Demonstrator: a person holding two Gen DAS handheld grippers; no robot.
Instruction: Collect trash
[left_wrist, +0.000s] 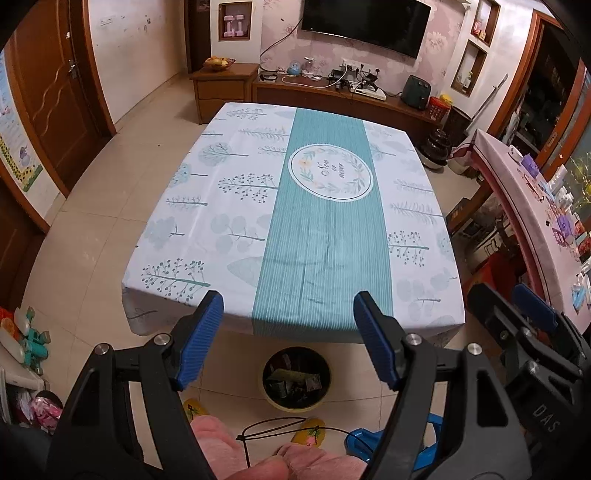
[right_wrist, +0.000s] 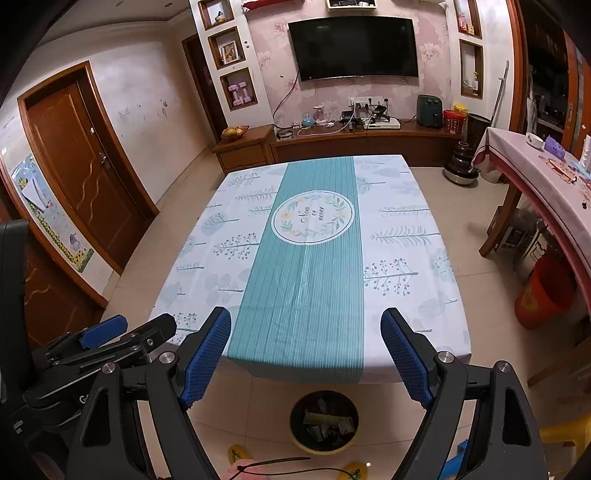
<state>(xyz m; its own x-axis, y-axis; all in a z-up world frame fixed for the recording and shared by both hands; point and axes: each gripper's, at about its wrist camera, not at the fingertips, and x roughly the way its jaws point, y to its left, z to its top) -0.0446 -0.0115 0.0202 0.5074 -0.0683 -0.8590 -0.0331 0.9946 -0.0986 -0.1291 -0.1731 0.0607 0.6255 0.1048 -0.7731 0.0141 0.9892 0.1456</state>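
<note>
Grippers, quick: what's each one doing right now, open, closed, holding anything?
Left gripper: open, nothing between its jaws.
Right gripper: open, nothing between its jaws.

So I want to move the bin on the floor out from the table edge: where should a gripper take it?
Grip the bin's near rim, coming straight down from above: it stands upright with its round mouth open, and the table overhangs the far side.

Both tools are chunky black plastic clamps with ribbed blue pads (left_wrist: 207, 332) and shiny silver screws (left_wrist: 412, 338); person's wearing fuzzy pink trousers (left_wrist: 218, 439) and yellow slippers (left_wrist: 314, 432).
</note>
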